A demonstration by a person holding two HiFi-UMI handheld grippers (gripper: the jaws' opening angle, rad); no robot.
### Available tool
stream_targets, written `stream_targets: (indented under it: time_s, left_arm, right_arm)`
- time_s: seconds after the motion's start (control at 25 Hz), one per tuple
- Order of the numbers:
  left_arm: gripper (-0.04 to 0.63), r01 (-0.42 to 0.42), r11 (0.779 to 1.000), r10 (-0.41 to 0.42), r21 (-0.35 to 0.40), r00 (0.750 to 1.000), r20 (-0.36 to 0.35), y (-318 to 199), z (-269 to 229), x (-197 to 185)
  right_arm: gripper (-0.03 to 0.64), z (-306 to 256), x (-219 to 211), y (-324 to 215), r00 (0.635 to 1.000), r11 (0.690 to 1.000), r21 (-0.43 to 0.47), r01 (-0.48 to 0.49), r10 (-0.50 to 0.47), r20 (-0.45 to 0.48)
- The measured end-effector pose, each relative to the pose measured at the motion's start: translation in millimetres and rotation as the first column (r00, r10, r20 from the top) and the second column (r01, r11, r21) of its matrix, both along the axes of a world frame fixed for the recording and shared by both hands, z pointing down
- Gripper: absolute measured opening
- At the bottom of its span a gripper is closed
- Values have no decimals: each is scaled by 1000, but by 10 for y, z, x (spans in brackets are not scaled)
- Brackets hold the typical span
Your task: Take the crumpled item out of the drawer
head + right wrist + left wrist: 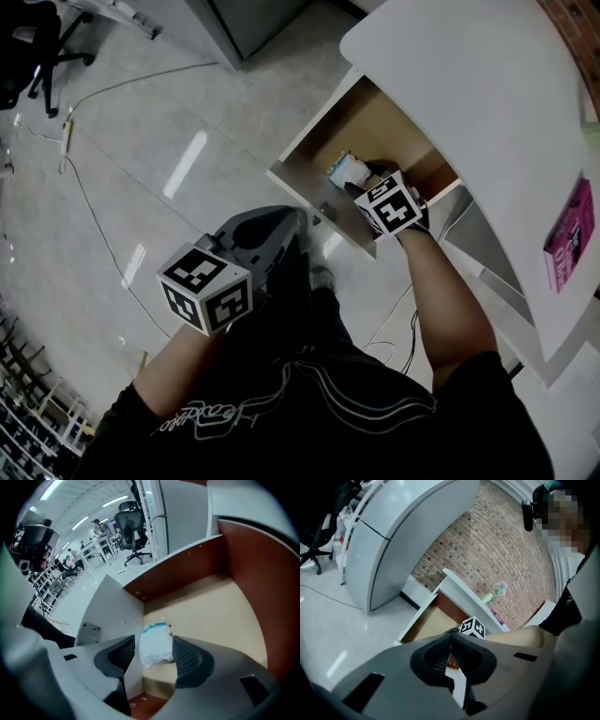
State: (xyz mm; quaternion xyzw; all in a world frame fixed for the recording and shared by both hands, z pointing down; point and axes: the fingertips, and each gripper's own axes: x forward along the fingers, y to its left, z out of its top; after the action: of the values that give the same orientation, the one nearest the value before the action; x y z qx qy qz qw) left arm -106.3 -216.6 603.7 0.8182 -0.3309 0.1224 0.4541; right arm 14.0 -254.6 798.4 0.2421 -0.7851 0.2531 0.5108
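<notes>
Space is tight: the crumpled item lies beside the drawer wall, our right tool wide astride it. Our left tool is closed.

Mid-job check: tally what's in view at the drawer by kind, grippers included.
Grippers: 2, the left gripper and the right gripper
Open drawer: 1
Crumpled item, white and teal, in the drawer: 1
Pink flat item on the desktop: 1
Total: 5
</notes>
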Motion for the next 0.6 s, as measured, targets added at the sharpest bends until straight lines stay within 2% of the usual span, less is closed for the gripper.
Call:
stream_targets:
  time_s: [0.24, 0.52, 0.6]
  left_arm:
    - [23, 4, 998, -3, -62, 1000, 13, 16, 367, -50]
    - [23, 19, 997, -17, -76, 1000, 22, -37, 513, -120]
    - [23, 11, 998, -9, -67, 1000, 29, -33, 523, -130]
  right_arm:
    - [235, 350, 74, -66, 996, 999, -28, 23, -26, -83]
    - [233, 512, 135, -67, 993, 998, -63, 12, -20, -118]
    - [209, 534, 123, -42, 992, 997, -72, 21, -30, -120]
